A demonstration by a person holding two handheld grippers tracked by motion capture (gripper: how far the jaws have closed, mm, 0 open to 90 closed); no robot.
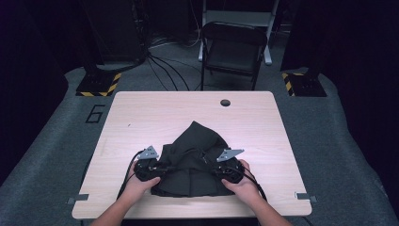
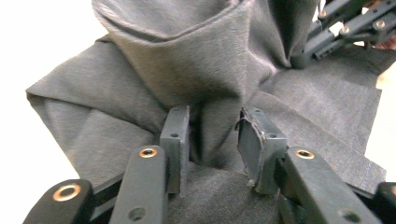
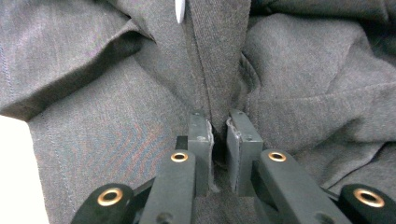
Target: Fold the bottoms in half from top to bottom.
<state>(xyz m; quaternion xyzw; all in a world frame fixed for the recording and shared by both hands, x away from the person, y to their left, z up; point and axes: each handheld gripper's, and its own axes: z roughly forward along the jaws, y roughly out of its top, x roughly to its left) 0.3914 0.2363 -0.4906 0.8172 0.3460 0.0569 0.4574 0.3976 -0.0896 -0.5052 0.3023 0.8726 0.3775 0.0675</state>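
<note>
Here, both claws pinching dark garment (image 1: 193, 160)

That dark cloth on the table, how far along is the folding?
Partly done, it seems: the dark cloth already lies bunched in layers, with a peak toward the far side. Right now the left gripper has a fold between its jaws and the right gripper pinches a seam. Flattening it into a neat, square stack still looks left.

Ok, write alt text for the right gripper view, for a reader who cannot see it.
The right gripper, two black jaws rising from the bottom, is pinched on a raised fold of the dark grey woven fabric garment, with only a narrow gap between the jaws. The cloth lies rumpled and creased around it, a pale tabletop showing at lower left.
</note>
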